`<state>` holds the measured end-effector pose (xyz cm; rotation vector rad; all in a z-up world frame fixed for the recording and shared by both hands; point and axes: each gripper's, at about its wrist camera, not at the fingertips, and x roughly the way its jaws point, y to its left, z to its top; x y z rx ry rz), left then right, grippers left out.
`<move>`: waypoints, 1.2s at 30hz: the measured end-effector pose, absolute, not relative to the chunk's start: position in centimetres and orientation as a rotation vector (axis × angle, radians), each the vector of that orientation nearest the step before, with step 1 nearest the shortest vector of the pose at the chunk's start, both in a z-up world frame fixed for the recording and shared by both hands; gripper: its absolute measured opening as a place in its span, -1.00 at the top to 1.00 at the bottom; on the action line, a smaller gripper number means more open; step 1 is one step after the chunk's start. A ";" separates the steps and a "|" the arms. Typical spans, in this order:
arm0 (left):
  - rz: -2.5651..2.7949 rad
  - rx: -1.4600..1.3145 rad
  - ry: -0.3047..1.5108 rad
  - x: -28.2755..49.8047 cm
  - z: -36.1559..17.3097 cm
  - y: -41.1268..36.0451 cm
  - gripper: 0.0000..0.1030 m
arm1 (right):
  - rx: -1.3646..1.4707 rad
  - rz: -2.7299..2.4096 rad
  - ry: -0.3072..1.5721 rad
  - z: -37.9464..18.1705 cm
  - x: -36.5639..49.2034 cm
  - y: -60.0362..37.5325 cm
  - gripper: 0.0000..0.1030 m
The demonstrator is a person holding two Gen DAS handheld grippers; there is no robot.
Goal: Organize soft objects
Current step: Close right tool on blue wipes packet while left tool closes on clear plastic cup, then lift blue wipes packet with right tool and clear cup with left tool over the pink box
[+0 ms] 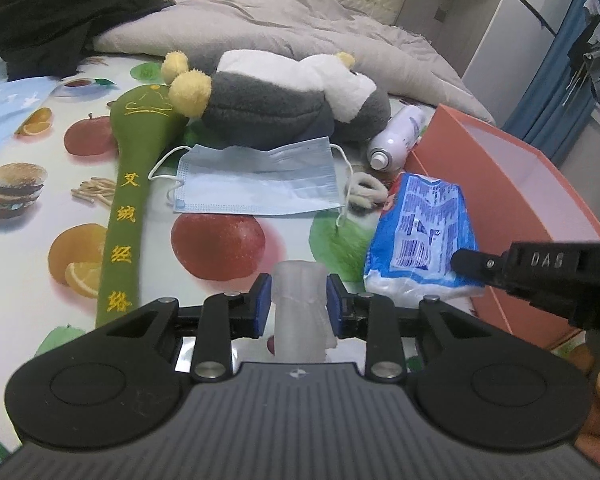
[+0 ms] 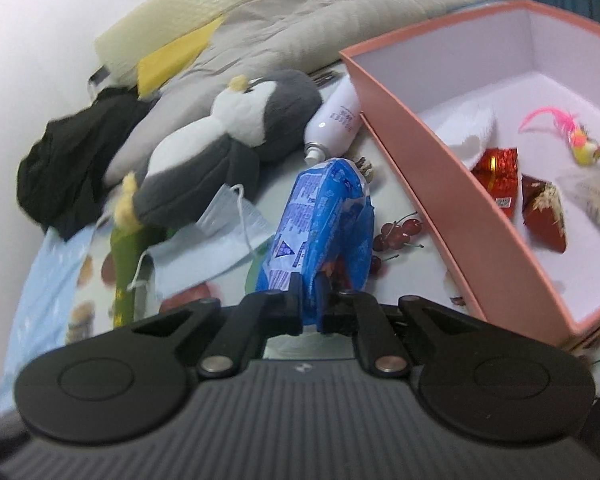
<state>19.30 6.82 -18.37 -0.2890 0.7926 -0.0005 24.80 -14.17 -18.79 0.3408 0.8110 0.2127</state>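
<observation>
- Right wrist view: my right tongs are pinched tight on the near end of the blue pack, and the rest of it sticks out ahead, unsupported
- That grip is only on a thin fold of slick wrapper, so I reckon it could slide out on the way to the pink box, just to its right
- Pack's far end looks close to the white bottle; a careless swing could knock it rolling
- Box wall stands between pack and box floor, so if I carry too low the pack catches the rim and may shove the box
- Already in the box: red packets and a feather toy; dropping from high could land the pack on them
- Left wrist view: my left tongs are clamped on a cloudy soft tube, held upright between the blue pads
- Squashy thing, so it may squirm out if I tilt
- Both hands are crowded here, the right tongs' tip is right beside my left; they could bump
- Mask loops lie near the pack and might snag
</observation>
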 end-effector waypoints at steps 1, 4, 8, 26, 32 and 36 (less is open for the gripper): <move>-0.005 -0.292 0.794 18.9 -18.1 6.7 0.34 | 0.320 0.220 0.811 -18.6 24.4 -14.1 0.83; -0.016 -0.306 0.800 18.0 -17.4 6.5 0.34 | 0.259 0.244 0.812 -18.0 23.1 -13.9 0.83; -0.030 -0.313 0.827 17.3 -16.8 5.9 0.34 | 0.190 0.276 0.817 -17.4 21.4 -13.6 0.83; -0.098 -0.267 0.822 17.2 -11.0 3.0 0.34 | 0.058 0.338 0.759 -12.4 17.3 -14.4 0.83; -0.125 -0.234 0.791 18.7 -6.9 1.9 0.34 | 0.042 0.335 0.689 -9.1 17.4 -15.5 0.83; -0.148 -0.217 0.758 19.9 -4.2 0.6 0.34 | 0.030 0.319 0.640 -6.8 18.0 -16.7 0.83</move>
